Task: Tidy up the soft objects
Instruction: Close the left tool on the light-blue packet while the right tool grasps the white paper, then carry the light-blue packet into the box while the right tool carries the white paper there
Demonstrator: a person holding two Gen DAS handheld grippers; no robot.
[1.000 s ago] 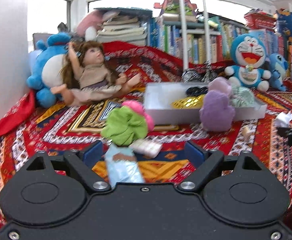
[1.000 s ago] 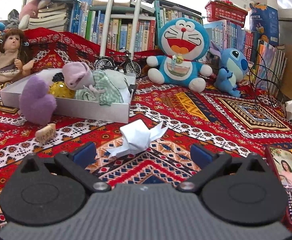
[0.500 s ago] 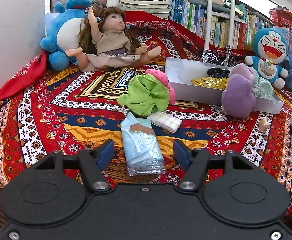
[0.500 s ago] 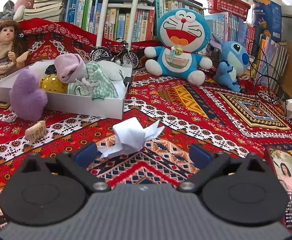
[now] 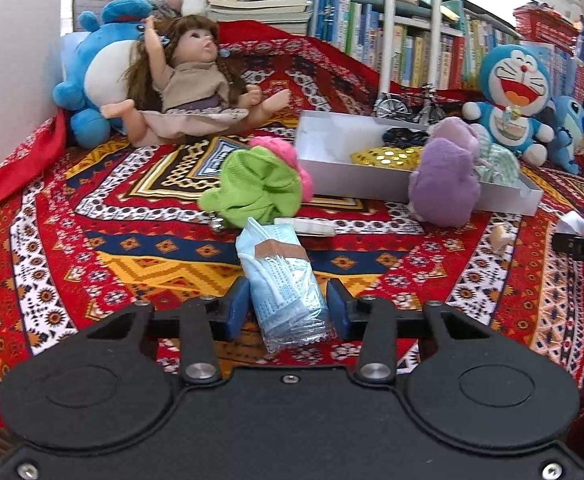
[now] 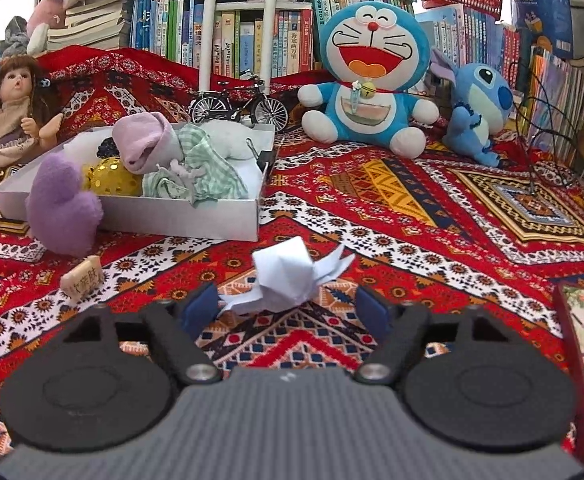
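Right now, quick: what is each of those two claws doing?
Left gripper: just closing around the blue mask pack; firm grip unclear.
Right gripper: open, closing around the white paper.

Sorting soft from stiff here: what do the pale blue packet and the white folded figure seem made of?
Pale blue packet: looks like non-woven face masks in a clear, glossy plastic wrap that crinkles and glints, so soft. White folded figure: probably matte paper, given its sharp creases and pointed flaps; light but crushable.
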